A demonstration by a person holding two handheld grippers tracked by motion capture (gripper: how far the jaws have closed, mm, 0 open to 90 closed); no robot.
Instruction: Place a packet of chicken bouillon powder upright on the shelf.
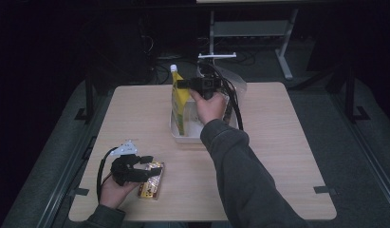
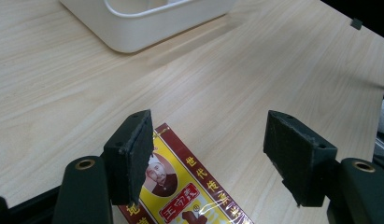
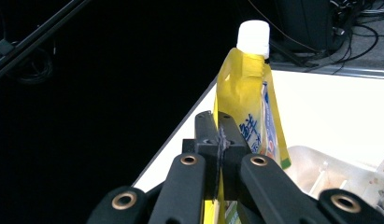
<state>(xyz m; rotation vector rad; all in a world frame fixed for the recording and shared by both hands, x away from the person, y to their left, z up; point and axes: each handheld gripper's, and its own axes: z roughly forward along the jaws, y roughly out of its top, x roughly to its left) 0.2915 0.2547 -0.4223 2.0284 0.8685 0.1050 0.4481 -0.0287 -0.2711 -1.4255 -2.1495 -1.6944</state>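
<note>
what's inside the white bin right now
The yellow pouch stands in the bin, pinched by the right gripper. The hand covers the rest of the inside.

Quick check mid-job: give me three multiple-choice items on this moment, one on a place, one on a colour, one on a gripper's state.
1. Where does the red and yellow packet lie?
A. In the white bin
B. On the table by the left gripper
C. On the floor

2. What colour is the yellow pouch's cap?
A. White
B. Red
C. Black

3. How is the right gripper?
A. Wide open
B. Shut on the yellow pouch
C. Shut on nothing

Key: B, it lies flat under the left gripper; A, plainly white; B, its jaws pinch the yellow pouch over the white bin.
</note>
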